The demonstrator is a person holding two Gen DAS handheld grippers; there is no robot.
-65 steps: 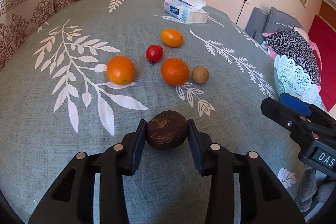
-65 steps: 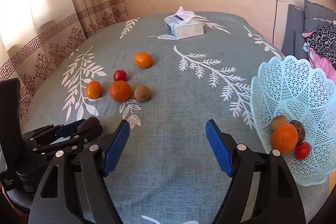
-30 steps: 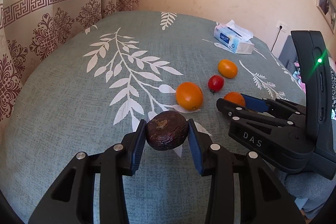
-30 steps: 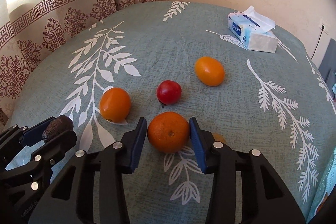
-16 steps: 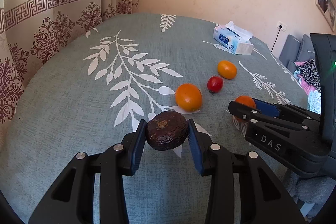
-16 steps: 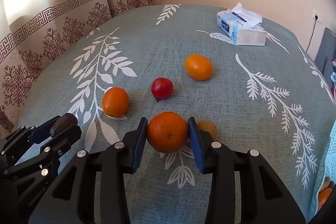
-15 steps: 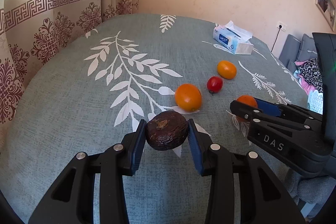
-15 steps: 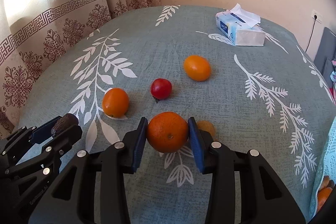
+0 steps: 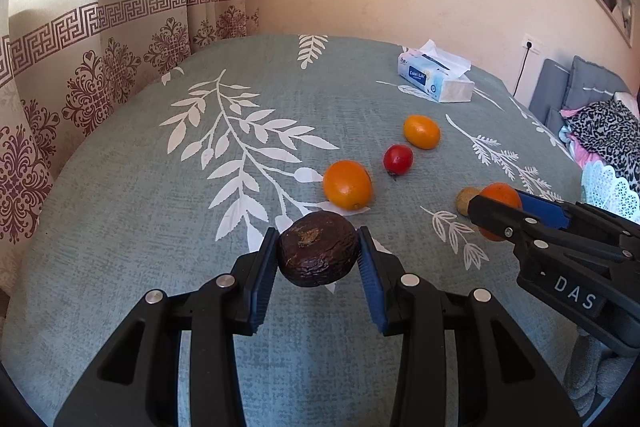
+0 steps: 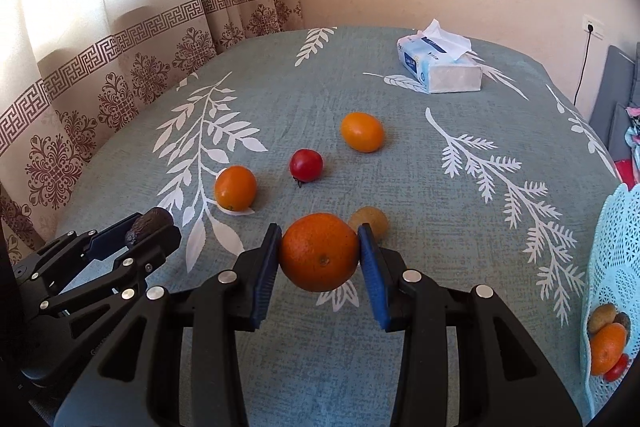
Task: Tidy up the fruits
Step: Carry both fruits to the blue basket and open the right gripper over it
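Note:
My left gripper is shut on a dark wrinkled avocado, held above the green leaf-print cloth. My right gripper is shut on a large orange, lifted just off the cloth; from the left wrist view that same orange peeks out behind the right gripper's fingers. On the cloth lie a round orange fruit, a red tomato, an oval orange fruit and a brown kiwi. The left gripper with the avocado shows at the lower left of the right wrist view.
A pale blue lattice basket at the right edge holds an orange, a tomato and brownish fruits. A tissue box stands at the far side. Patterned curtains hang along the left. Cushions and clothes lie at the right.
The right gripper has lifted the large orange off the cloth and drawn back toward the right, uncovering the kiwi behind it. The left gripper keeps the avocado nearly still.

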